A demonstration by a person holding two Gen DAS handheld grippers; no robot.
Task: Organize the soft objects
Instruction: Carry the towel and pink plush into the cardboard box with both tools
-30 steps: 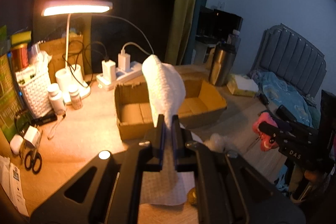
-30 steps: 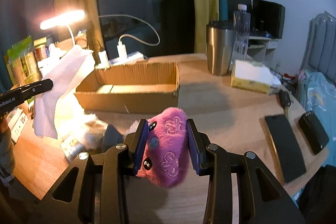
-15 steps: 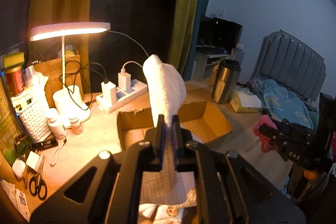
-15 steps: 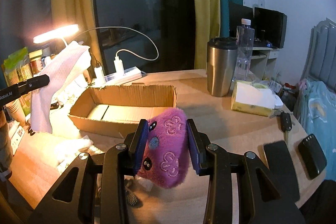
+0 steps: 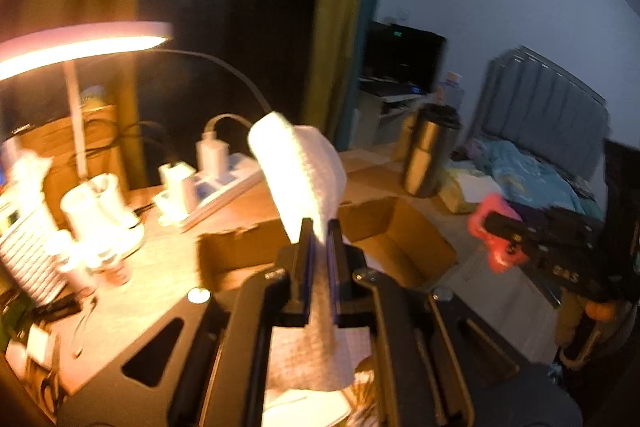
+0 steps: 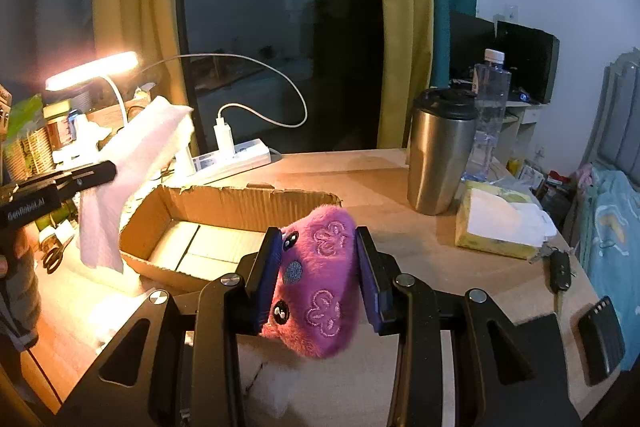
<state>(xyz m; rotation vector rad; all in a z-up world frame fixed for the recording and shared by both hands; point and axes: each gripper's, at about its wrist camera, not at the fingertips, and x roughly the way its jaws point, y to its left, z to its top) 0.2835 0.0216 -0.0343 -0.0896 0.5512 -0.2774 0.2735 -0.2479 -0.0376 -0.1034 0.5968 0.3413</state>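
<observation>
Left gripper [image 5: 319, 227] clamped on white cloth [image 5: 300, 175], right gripper [image 6: 318, 259] squeezing pink plush toy [image 6: 320, 279], cardboard box [image 6: 224, 203] just beyond both

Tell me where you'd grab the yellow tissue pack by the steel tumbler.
Grip the tissue pack across its short yellow sides, coming from above. It lies flat on the table, and loose white tissue sticks out on top, so low side walls give firmer hold.

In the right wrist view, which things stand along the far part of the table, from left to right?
Desk lamp → white cloth → power strip → steel tumbler → water bottle → tissue pack.
</observation>
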